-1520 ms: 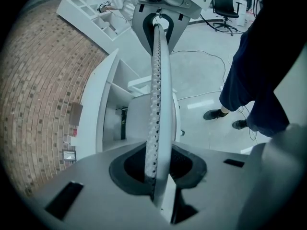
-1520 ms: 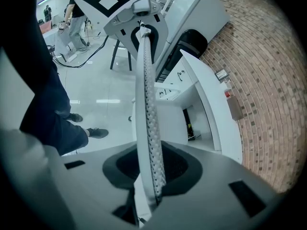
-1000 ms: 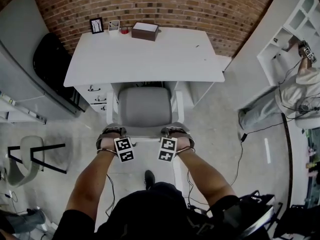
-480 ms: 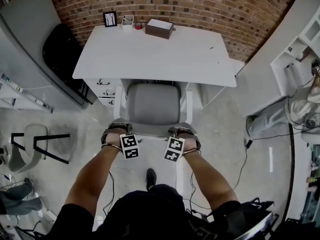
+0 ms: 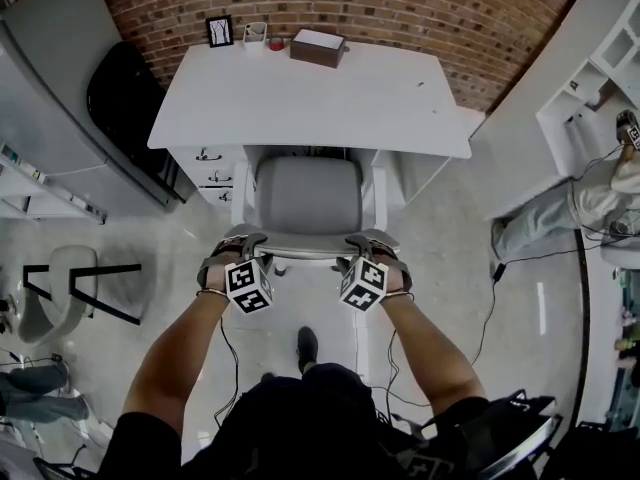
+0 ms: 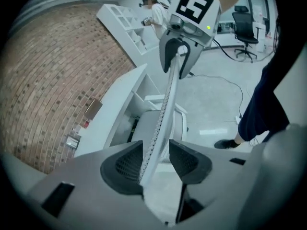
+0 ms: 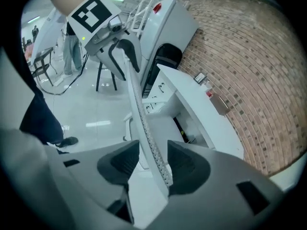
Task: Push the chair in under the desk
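Head view: white desk (image 5: 310, 98) against brick wall (image 5: 400, 3), grey-seated chair (image 5: 307, 196) centred in the kneehole, drawer unit (image 5: 208, 166) just to its left. The seat's far edge sits at the desk's front edge, most of the seat showing in front of it, backrest toward the person. Both grippers are at the top rail of the backrest (image 5: 305, 255), one near each end, marker cubes facing up. A brown box (image 5: 318, 47), a small cup (image 5: 255, 34) and a picture frame (image 5: 219, 31) stand along the desk's back edge.

Left gripper view: left gripper (image 6: 156, 162) has its jaws wide, just been opening. The thin perforated backrest edge runs between the pads, close to the left pad, clear gap on the other side, no clamp.

Right gripper view: right gripper (image 7: 148, 164) is the same, jaws wide and just been opening. The backrest edge passes between the pads and lies near the right one, not squeezed.

Neither tool has hold of anything. A second person stands at the white shelving (image 5: 600, 38) far right.
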{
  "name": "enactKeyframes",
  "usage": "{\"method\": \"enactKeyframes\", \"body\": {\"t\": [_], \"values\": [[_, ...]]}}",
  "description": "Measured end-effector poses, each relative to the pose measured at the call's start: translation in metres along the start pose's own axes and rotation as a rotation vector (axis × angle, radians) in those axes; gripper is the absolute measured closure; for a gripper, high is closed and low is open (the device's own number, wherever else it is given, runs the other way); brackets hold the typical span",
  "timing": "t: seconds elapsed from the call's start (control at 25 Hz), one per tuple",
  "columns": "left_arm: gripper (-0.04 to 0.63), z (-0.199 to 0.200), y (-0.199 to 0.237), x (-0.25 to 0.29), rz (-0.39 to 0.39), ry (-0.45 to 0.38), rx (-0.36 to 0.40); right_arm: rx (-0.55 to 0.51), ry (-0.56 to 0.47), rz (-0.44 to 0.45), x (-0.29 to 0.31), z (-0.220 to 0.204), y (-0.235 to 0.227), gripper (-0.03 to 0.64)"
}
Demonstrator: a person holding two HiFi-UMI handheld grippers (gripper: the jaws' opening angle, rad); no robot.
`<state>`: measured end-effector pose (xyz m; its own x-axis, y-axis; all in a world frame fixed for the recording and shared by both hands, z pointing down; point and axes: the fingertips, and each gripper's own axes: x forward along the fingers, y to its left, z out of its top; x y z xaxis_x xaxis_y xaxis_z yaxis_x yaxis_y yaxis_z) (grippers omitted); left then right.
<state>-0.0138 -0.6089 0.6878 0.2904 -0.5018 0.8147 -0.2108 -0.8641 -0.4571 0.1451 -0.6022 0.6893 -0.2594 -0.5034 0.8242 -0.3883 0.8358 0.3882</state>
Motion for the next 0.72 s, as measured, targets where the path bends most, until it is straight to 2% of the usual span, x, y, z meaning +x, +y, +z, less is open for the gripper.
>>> {"method": "enactKeyframes", "body": {"t": [0.08,0.2,0.32,0.48,0.72], "values": [[0.419,0.001,0.0,-0.015,0.015,-0.056,-0.085,0.056,-0.023,-0.025,-0.012,0.005,0.004,0.448],[0.423,-0.002,-0.001,-0.04,0.042,-0.128,-0.166,0.156,-0.061,-0.077,-0.034,0.015,0.007,0.46],[0.428,-0.001,-0.006,-0.074,0.072,-0.236,-0.262,0.253,-0.111,-0.13,-0.061,0.025,0.012,0.473],[0.465,-0.001,-0.02,-0.123,0.1,-0.371,-0.362,0.36,-0.186,-0.188,-0.098,0.038,0.028,0.542],[0.552,-0.018,-0.039,-0.192,0.168,-0.542,-0.513,0.535,-0.321,-0.234,-0.154,0.068,0.059,0.589]]}}
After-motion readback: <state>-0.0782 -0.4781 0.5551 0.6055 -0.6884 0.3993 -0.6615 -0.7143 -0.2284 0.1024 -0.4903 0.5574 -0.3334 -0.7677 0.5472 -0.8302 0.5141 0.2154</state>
